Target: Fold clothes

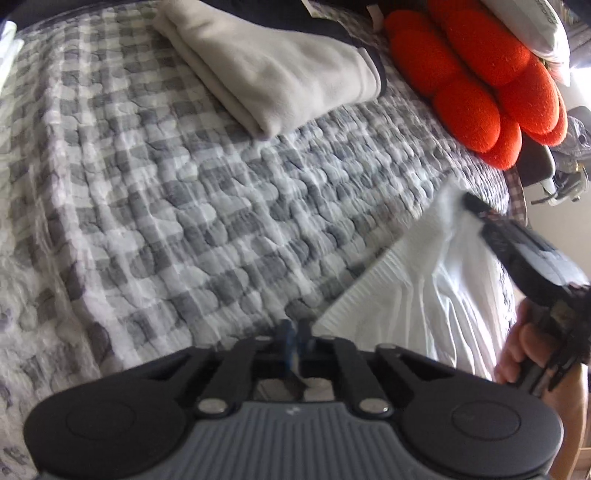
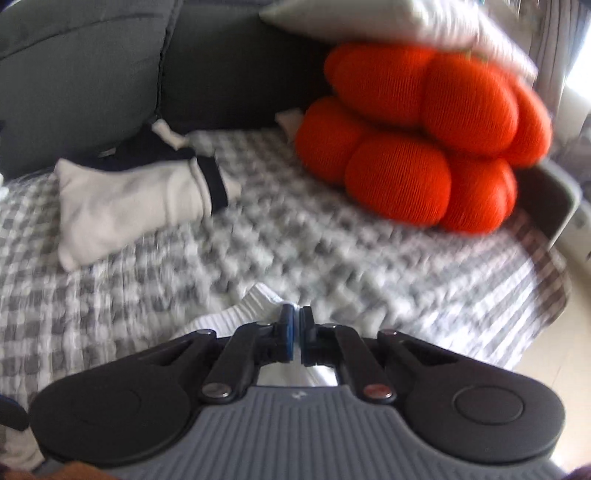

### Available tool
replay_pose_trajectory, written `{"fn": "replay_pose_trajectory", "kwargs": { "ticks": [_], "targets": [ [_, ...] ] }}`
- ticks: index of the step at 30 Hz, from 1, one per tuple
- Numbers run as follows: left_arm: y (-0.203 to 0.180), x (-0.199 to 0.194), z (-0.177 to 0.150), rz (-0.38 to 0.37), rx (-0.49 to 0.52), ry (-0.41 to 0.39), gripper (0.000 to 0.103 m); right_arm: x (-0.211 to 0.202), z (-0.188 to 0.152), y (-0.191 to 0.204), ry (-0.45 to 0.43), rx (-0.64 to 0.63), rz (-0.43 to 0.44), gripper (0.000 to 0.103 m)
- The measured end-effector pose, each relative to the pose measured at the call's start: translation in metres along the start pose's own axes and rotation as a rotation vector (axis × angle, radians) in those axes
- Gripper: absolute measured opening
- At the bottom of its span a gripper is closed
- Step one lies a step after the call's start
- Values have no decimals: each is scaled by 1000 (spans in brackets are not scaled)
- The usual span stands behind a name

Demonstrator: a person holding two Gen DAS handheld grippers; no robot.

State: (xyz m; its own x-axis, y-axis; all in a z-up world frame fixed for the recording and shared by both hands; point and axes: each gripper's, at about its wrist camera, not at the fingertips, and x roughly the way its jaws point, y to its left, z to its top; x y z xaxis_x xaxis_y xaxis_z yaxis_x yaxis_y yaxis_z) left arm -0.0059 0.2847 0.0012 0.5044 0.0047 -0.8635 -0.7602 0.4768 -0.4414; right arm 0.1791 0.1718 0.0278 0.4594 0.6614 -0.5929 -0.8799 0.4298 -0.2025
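Right wrist view: right tongs [image 2: 294,338] clamped on white garment [image 2: 236,314], hem lifted off the bed [image 2: 332,258] for spreading. Left tongs [image 1: 295,339] pinched together, grip on cloth not discernible. Folded beige garment [image 1: 273,70] parked aside, by cushion [image 1: 476,81].

We see the right wrist view smeared by motion blur: the checked quilt [image 2: 332,251] loses its pattern mid-frame. In the left wrist view, the white garment [image 1: 436,295] runs behind the left gripper [image 1: 295,336] body, and the hand [image 1: 524,350] is cut at the right edge.

No readable text anywhere; print on white pillow [image 1: 532,22] at top right too blurred.
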Motion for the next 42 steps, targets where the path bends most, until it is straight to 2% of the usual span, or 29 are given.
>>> {"fn": "replay_pose_trajectory", "kwargs": {
  "ticks": [4, 6, 8, 12, 13, 14, 15, 16, 18, 19, 20, 22, 26, 29, 30, 32, 35, 39, 42],
  "targets": [
    [1, -4, 3, -9, -7, -6, 1, -12, 9, 8, -98, -57, -73, 3],
    [3, -6, 5, -18, -19, -3, 1, -9, 8, 6, -113, -45, -84, 3],
    [6, -7, 7, -27, -32, -1, 1, 4, 3, 2, -70, -30, -101, 3],
    [10, -9, 11, -45, -57, 5, 4, 38, -13, 1, 81, -42, -161, 3],
    [12, -10, 12, -50, -64, 6, 14, 41, -16, 2, 96, -48, -161, 3],
    [12, -9, 12, -86, -76, 32, 34, 40, -16, 2, 88, -43, -163, 4],
    [12, -8, 11, -101, -84, 40, 42, 37, -15, 0, 73, -24, -162, 6],
    [11, -9, 10, -101, -87, 31, 50, 33, -13, -5, 55, 18, -148, 12],
    [10, -8, 9, -126, -93, 36, 51, 23, -7, -15, 20, 90, -132, 20],
    [9, -7, 9, -139, -96, 39, 54, 17, -4, -18, 4, 111, -134, 33],
    [8, -5, 9, -165, -100, 58, 60, 12, -1, -21, -12, 128, -139, 41],
    [5, 1, 8, -199, -99, 85, 64, -1, 0, -24, -33, 149, -144, 41],
    [-6, 8, 8, -188, -76, 52, 64, -31, -14, -33, -31, 233, -160, 42],
    [-18, 19, 11, -174, -27, 46, 59, -57, -33, -41, -12, 326, -160, 42],
    [-22, 22, 11, -174, 11, 46, 55, -68, -40, -46, -1, 368, -151, 42],
    [-30, 26, 11, -145, 86, 43, 23, -90, -56, -54, 23, 447, -129, 42],
    [-35, 26, 8, -98, 137, 13, 17, -128, -76, -65, 46, 512, -127, 42],
    [-39, 15, 8, -29, 192, -70, 13, -180, -91, -81, 17, 565, -202, 42],
    [-34, 10, 16, -9, 185, -103, 11, -214, -106, -93, -22, 627, -257, 42]
  ]
}}
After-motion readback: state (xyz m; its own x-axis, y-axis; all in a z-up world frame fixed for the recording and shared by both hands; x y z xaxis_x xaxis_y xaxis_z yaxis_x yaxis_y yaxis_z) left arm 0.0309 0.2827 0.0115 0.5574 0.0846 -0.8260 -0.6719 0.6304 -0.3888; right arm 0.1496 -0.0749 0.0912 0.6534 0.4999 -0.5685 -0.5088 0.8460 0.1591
